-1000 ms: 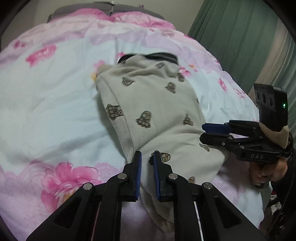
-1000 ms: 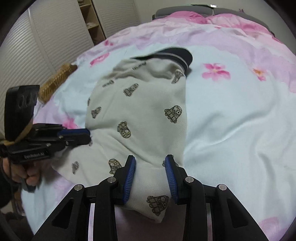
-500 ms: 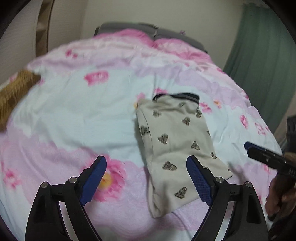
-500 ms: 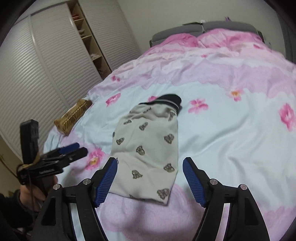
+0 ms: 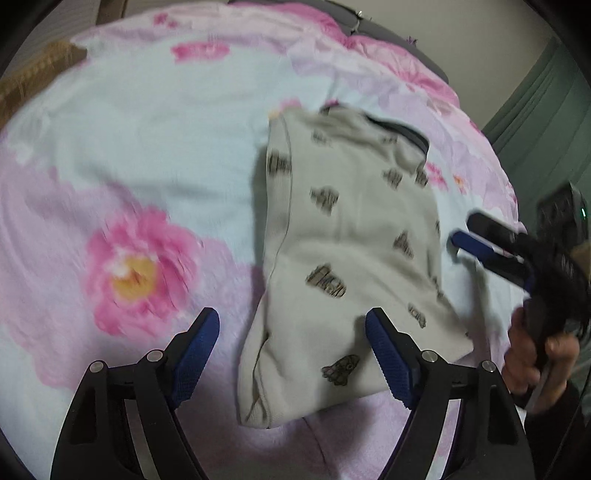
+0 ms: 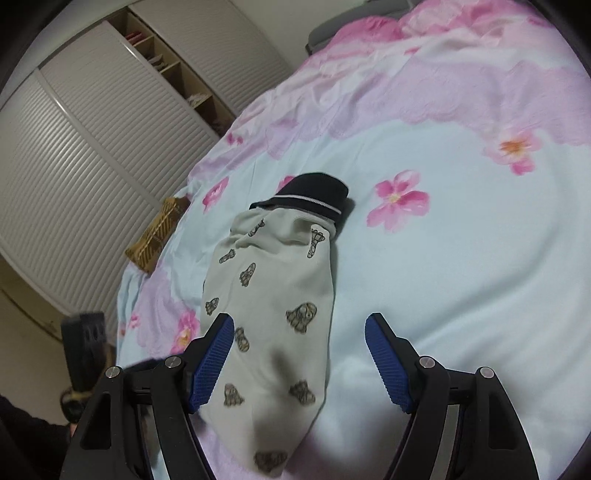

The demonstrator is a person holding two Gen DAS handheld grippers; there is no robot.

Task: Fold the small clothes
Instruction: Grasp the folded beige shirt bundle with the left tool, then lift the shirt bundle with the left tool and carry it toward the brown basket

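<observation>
A small beige garment (image 5: pixel 347 258) printed with brown figures, with a dark striped waistband (image 6: pixel 314 194), lies folded lengthwise on the floral bedspread (image 5: pixel 147 147). My left gripper (image 5: pixel 291 354) is open and empty, just above the garment's near end. My right gripper (image 6: pixel 299 362) is open and empty over the same near end (image 6: pixel 273 369). In the left wrist view the right gripper (image 5: pixel 491 247) shows at the garment's right edge.
A brown patterned cloth (image 6: pixel 159 232) lies at the bed's left edge. A slatted wardrobe (image 6: pixel 92 129) stands to the left and a green curtain (image 5: pixel 546 122) to the right. Pink pillows (image 6: pixel 373 33) lie at the head of the bed.
Both grippers let go of the garment's near end, opened wide and lifted away. They have now come down closer to it again.
</observation>
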